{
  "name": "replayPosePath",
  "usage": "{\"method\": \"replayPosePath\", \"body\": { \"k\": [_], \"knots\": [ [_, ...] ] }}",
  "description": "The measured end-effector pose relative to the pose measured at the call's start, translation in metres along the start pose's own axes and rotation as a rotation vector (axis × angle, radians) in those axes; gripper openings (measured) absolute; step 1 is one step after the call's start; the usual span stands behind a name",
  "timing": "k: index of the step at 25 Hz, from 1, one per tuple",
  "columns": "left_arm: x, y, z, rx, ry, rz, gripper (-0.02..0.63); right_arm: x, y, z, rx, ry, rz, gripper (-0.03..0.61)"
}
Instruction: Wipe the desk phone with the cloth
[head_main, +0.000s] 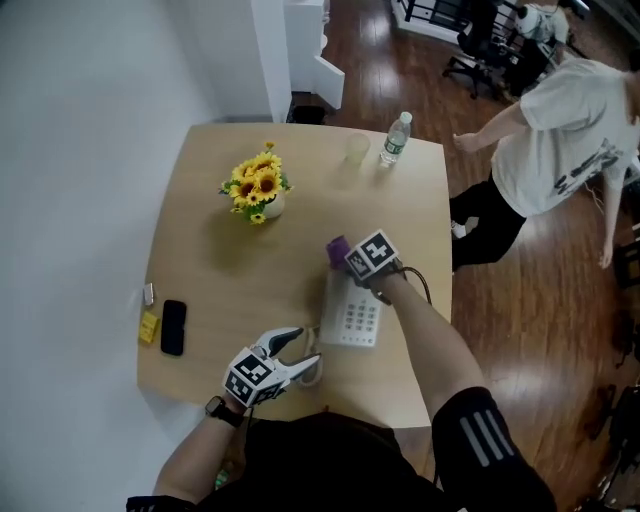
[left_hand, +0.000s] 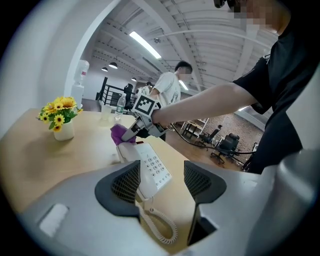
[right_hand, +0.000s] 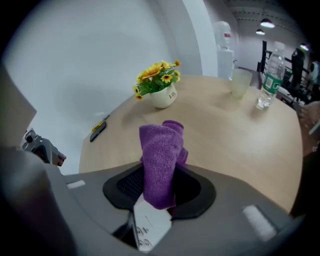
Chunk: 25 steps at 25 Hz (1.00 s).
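Observation:
A white desk phone (head_main: 352, 312) lies on the wooden table near its front right, its coiled cord (left_hand: 157, 225) trailing toward me. My right gripper (head_main: 345, 263) is shut on a purple cloth (head_main: 336, 247), which hangs over the phone's far end. In the right gripper view the cloth (right_hand: 160, 157) stands up between the jaws, with a piece of the phone (right_hand: 150, 225) just below it. My left gripper (head_main: 300, 350) is open by the phone's near left corner, holding nothing. The left gripper view shows the phone (left_hand: 150, 167) lying between the open jaws, apart from both.
A vase of sunflowers (head_main: 258, 190) stands mid-table. A clear cup (head_main: 357, 150) and a water bottle (head_main: 396, 138) are at the far edge. A black mobile (head_main: 173, 327) and a yellow item (head_main: 148, 326) lie at the left edge. A person (head_main: 560, 130) stands beyond the table's right.

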<state>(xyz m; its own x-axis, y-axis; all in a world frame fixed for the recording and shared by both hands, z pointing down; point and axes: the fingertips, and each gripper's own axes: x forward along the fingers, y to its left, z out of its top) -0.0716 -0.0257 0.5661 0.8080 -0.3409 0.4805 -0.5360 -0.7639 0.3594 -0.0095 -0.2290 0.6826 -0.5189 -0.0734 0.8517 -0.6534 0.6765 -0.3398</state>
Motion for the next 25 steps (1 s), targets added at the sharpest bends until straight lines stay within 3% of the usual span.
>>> {"method": "replayPosePath", "body": {
  "k": [13, 18, 22, 25],
  "knots": [
    [0.013, -0.018, 0.008, 0.036, 0.009, -0.017, 0.268, -0.064, -0.078, -0.081, 0.14, -0.022, -0.131, 0.152],
    [0.013, -0.023, 0.009, 0.048, 0.012, -0.016, 0.268, -0.085, -0.095, -0.1, 0.034, 0.026, -0.255, 0.152],
    [0.014, -0.028, 0.008, 0.058, 0.018, -0.02, 0.268, -0.069, -0.072, -0.107, -0.126, 0.091, -0.239, 0.152],
    [0.013, -0.031, 0.008, 0.063, 0.019, -0.021, 0.268, -0.061, -0.063, -0.117, -0.171, 0.132, -0.266, 0.152]
  ]
}}
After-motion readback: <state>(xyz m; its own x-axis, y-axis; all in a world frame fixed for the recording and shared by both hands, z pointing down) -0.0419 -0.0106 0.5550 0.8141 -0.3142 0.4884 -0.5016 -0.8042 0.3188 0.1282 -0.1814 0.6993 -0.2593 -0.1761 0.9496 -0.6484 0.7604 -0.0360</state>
